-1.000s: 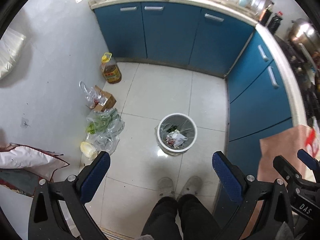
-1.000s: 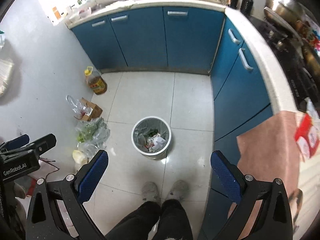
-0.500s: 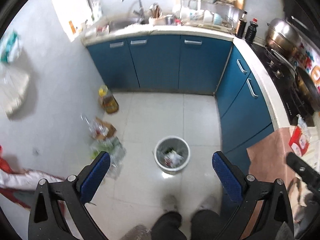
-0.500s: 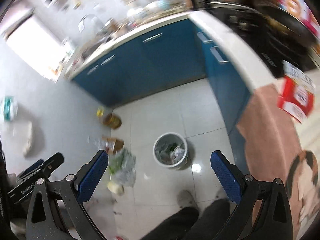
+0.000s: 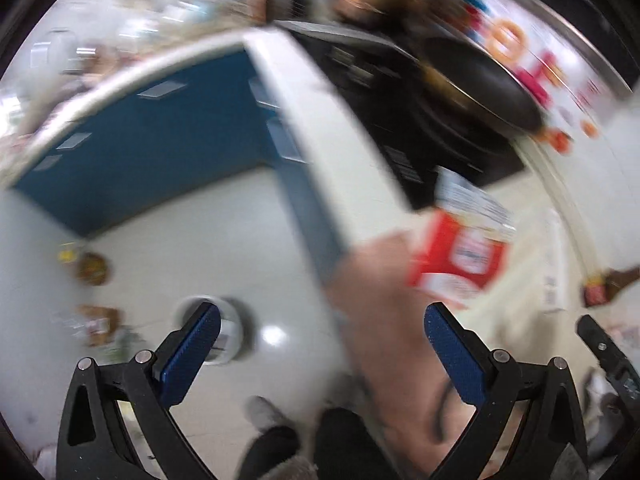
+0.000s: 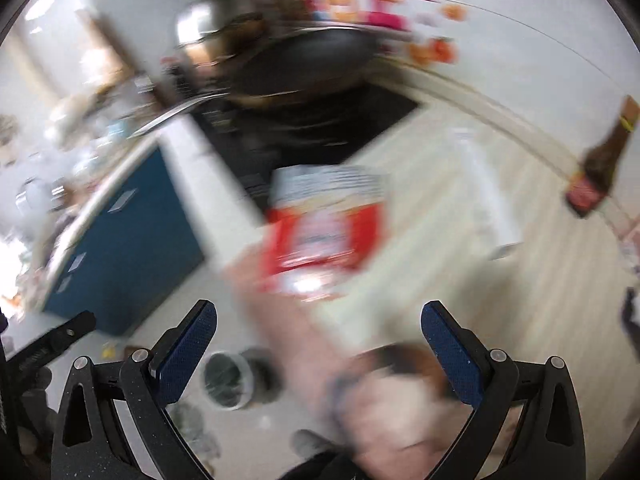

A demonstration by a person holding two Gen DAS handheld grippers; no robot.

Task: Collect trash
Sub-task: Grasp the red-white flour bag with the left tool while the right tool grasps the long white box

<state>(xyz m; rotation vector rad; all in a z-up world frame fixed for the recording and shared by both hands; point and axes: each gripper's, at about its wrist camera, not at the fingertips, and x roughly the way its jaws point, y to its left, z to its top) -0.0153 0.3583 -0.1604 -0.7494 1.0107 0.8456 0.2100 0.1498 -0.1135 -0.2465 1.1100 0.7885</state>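
Blurred kitchen table (image 6: 440, 208) carries the red-and-white packet (image 6: 324, 236), likely your trash, ahead of both tongs, left (image 5: 322, 356) and right (image 6: 318, 352), spread wide and empty; the bin (image 6: 228, 380) waits on the floor for it

Both bright fisheye views are heavily motion-blurred, edges warped.

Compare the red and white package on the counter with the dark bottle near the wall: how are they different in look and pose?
The red and white package is broad and flat and lies on the pale counter; the dark bottle is slim with a narrow neck and seems to stand upright. The package is bright red with a white printed part; the bottle is dark brown with only a small red label. The package is nearer the open right gripper. Both rest on the same counter, and both are blurred.
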